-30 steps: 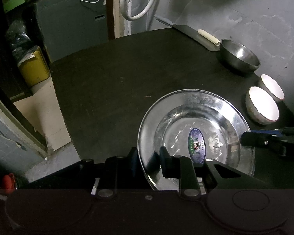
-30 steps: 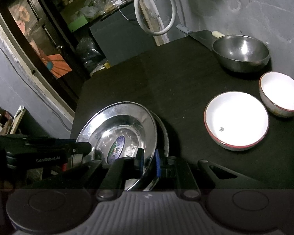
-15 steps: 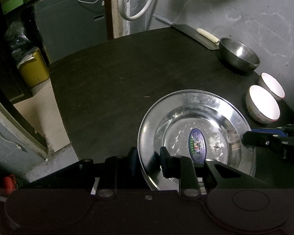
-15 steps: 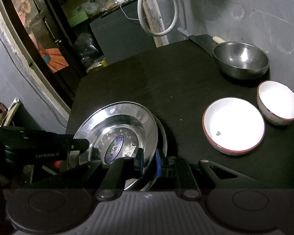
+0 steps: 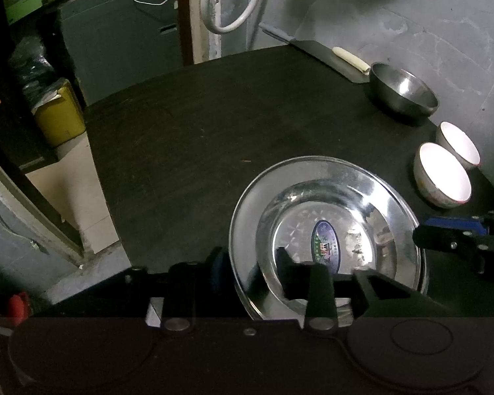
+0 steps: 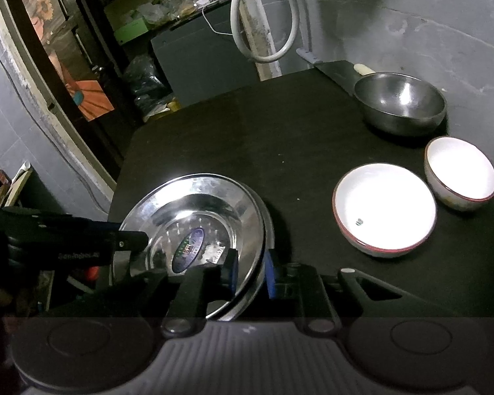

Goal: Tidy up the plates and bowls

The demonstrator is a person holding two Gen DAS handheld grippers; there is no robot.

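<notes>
Dim kitchen corner, dark table pushed up against a grey wall. Stacked steel plates sat at the near edge, top one with an oval sticker in the middle, a second rim peeking out underneath in the right wrist view.

Left gripper straddled the near-left rim of the top plate, jaws just been opening, one finger outside the rim and one over the well, clear gap on both sides, so not pinching anymore. Right gripper straddled the opposite rim, jaws also just been opening, blue pads a little apart with the plate edges between them; looked loose rather than clamped.

Further back on the right: larger white bowl with a red rim, smaller white bowl just beside it, then a steel bowl near the wall. Behind that, a cleaver with a pale handle. White hose looped on the wall.
</notes>
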